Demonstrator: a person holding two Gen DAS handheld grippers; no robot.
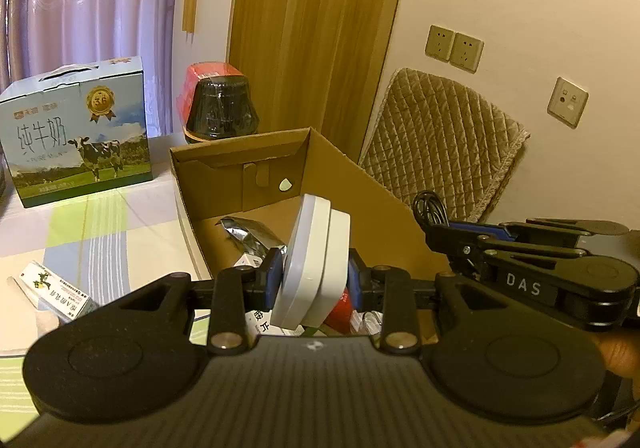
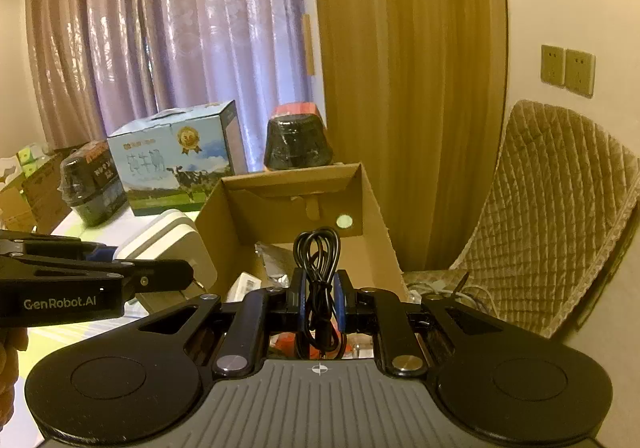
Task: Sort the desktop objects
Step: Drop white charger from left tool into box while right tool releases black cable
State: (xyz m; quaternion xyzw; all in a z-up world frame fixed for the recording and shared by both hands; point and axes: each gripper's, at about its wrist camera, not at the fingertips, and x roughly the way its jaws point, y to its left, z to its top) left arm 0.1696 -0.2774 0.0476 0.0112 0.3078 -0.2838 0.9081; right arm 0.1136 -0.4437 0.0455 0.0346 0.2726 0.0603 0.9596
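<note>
The tabletop (image 1: pixel 100 232) wears a cloth of pale pink with green blocks and grey-blue and white stripes. The open cardboard box (image 1: pixel 360 184) is plain brown. The square plastic case (image 1: pixel 316 268) is white and light grey, pinched between blue pads (image 1: pixel 274 276). The coiled cable (image 2: pixel 318 268) is black. The milk carton box (image 1: pixel 76 132) shows blue sky, green grass, a black-and-white cow and a gold medal. The curtain (image 2: pixel 180 28) is mauve, and the quilted chair cushion (image 1: pixel 440 144) is tan in a diamond pattern.

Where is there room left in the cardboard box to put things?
The cardboard box has bare floor at its far end, below the round hole and behind the silver foil packet. The near end is crowded with packets and small boxes under the white case and black cable.
</note>
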